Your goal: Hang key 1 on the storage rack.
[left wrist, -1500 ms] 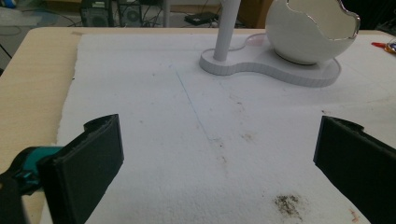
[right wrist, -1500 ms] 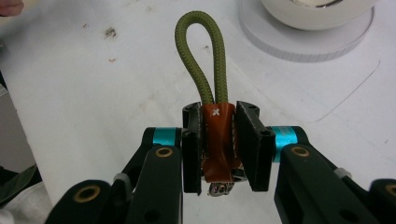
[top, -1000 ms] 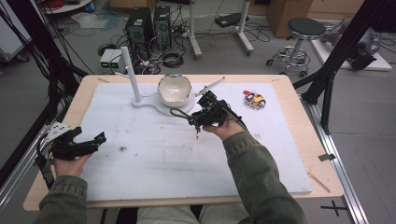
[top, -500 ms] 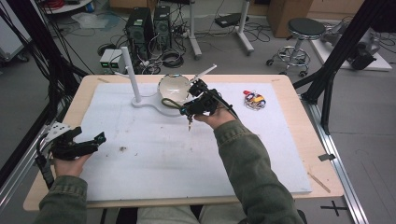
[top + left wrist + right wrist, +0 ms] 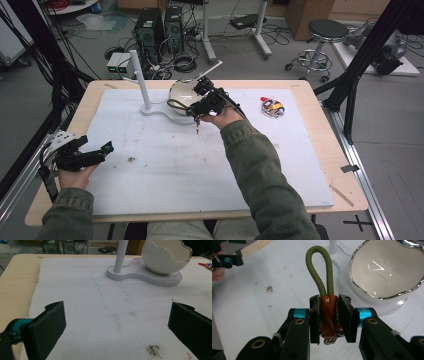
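My right gripper (image 5: 329, 312) is shut on a key strap (image 5: 327, 312): a brown leather sleeve with an olive-green rope loop (image 5: 320, 267) sticking out ahead and a metal clip below. In the high view the right gripper (image 5: 199, 107) hovers at the near edge of a white, silver-rimmed eggshell bowl (image 5: 181, 92), and the clip end hangs down over the mat. The bowl (image 5: 384, 270) lies just ahead and to the right of the loop. My left gripper (image 5: 100, 150) is open over the mat's left edge, its jaws (image 5: 116, 325) wide apart with nothing between them.
The bowl sits on a white base with an upright post (image 5: 139, 77), also seen from the left gripper (image 5: 120, 255). A white foam mat (image 5: 170, 170) covers most of the wooden table (image 5: 340, 150). A small colourful bundle (image 5: 272, 107) lies at the right. A dirt smudge (image 5: 131, 159) marks the mat.
My right gripper has carried the strap left and slightly away from me, up to the bowl. The left gripper has stayed put.
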`<state>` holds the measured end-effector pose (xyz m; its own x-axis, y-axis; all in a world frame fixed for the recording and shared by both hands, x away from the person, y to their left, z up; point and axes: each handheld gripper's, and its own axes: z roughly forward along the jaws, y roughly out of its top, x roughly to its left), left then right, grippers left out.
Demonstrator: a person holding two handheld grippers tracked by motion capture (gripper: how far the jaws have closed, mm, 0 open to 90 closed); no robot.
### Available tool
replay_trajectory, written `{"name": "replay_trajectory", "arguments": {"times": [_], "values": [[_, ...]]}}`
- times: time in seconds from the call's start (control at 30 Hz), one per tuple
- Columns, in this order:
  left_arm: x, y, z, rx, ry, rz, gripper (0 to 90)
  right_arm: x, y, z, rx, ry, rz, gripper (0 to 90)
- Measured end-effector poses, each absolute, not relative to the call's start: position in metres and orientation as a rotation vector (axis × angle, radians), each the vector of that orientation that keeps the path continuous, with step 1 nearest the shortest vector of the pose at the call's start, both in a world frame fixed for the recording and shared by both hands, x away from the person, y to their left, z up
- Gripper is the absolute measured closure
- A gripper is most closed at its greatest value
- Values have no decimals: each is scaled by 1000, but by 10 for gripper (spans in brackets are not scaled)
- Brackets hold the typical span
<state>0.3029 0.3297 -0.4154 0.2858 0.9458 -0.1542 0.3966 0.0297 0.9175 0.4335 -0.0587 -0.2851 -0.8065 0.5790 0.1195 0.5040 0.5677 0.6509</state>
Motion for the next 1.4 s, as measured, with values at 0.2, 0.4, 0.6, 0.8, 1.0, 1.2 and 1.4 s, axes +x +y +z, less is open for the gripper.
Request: {"name": "replay_trajectory", "arguments": {"times": [0.2,0.4,0.6,0.8,1.0,1.2,1.4], "values": [[303,330,-415,1550,1284,686,20,441,-53,-279,925,2679,1067,721],[303,330,-416,1553,1284,682,20,444,-46,-272,923,2679,1056,721],[303,329,-416,1552,1283,681,20,451,-38,-270,920,2677,1045,721],[303,330,-416,1551,1283,679,20,458,-29,-261,916,2671,1047,721],[303,330,-416,1549,1282,680,20,463,-16,-253,902,2664,1038,721],[304,331,-416,1548,1282,678,20,467,1,-248,890,2664,1016,719],[304,331,-416,1546,1282,675,20,470,13,-240,872,2656,1019,719]]}}
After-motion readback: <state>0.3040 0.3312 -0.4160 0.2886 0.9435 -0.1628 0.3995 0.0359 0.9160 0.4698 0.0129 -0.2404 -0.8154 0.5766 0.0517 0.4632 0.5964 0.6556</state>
